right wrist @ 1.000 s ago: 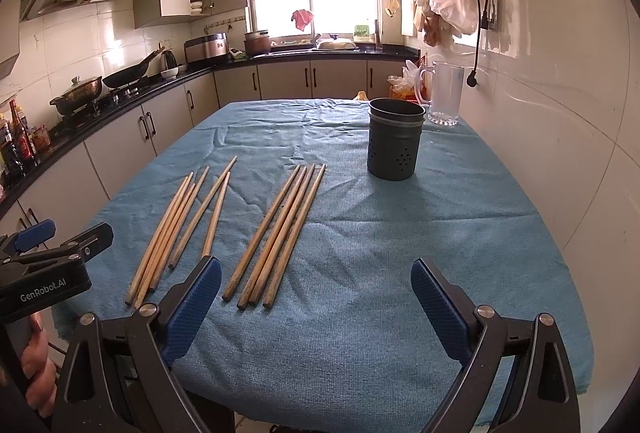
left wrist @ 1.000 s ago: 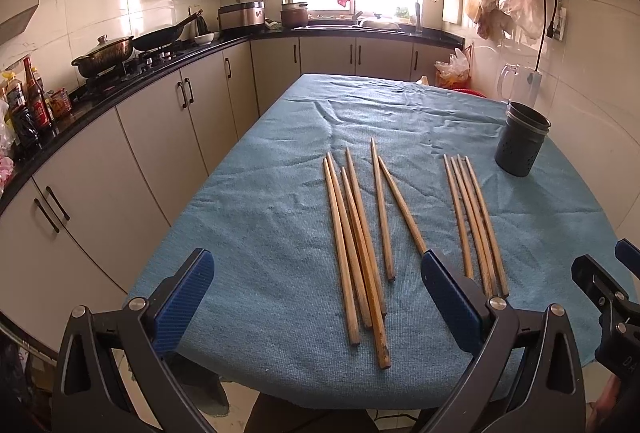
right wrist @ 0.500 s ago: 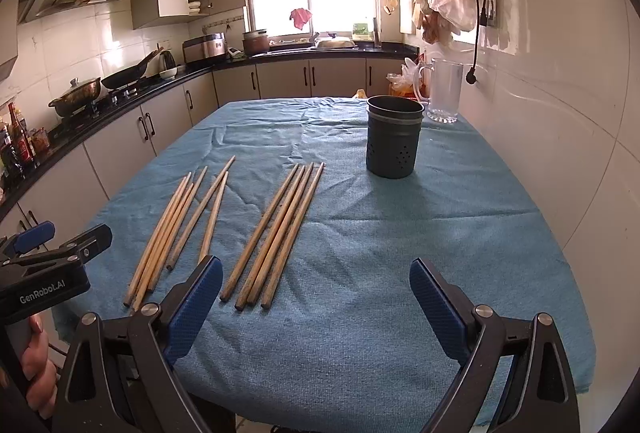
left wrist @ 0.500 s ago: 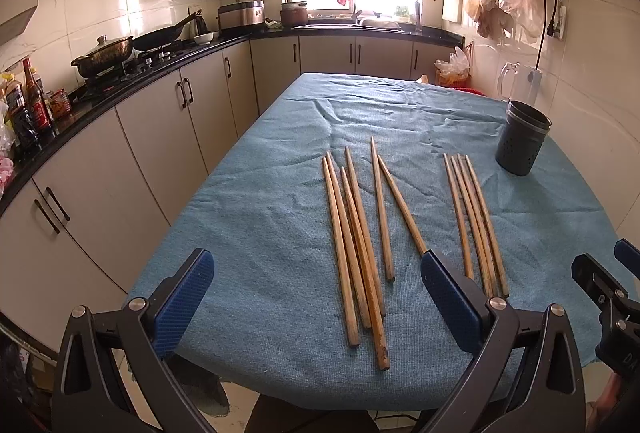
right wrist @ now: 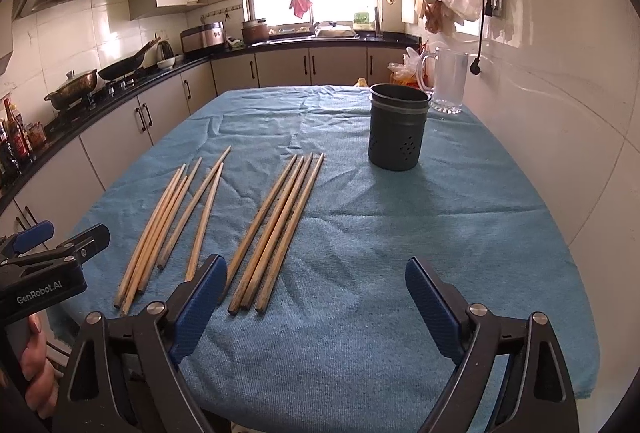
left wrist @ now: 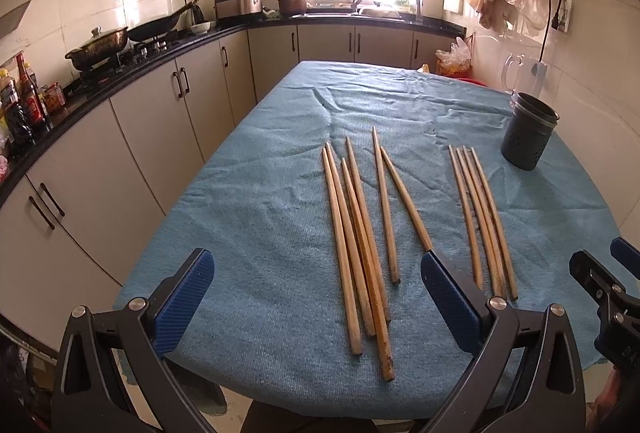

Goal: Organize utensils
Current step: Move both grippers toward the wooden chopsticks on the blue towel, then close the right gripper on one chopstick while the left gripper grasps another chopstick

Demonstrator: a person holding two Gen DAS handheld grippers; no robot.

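The tabletop (right wrist: 460, 233) is covered with a blue cloth (left wrist: 260, 217) that has many wrinkles. Near the far right side stands the dark holder (right wrist: 398, 129), upright and empty as far as I can see, and a glass jug (right wrist: 448, 81) is just behind it.

The chopsticks lie flat in two groups. The loose group of six (left wrist: 360, 233) is on the left, with some sticks crossing each other. The tidy group of four (right wrist: 280, 229) lies between the six and the holder.

The left gripper (left wrist: 316, 297) is wide with nothing between its jaws. The right gripper (right wrist: 316, 305) is also wide and empty, and its jaws are closing a little.

I think no stick is picked yet. The risk is that thin round sticks on soft cloth roll or slip when the jaws close, so only part of a group is taken. The crossed sticks can also catch each other. The holder is light-looking, so a stick pushed against its rim may tip it.
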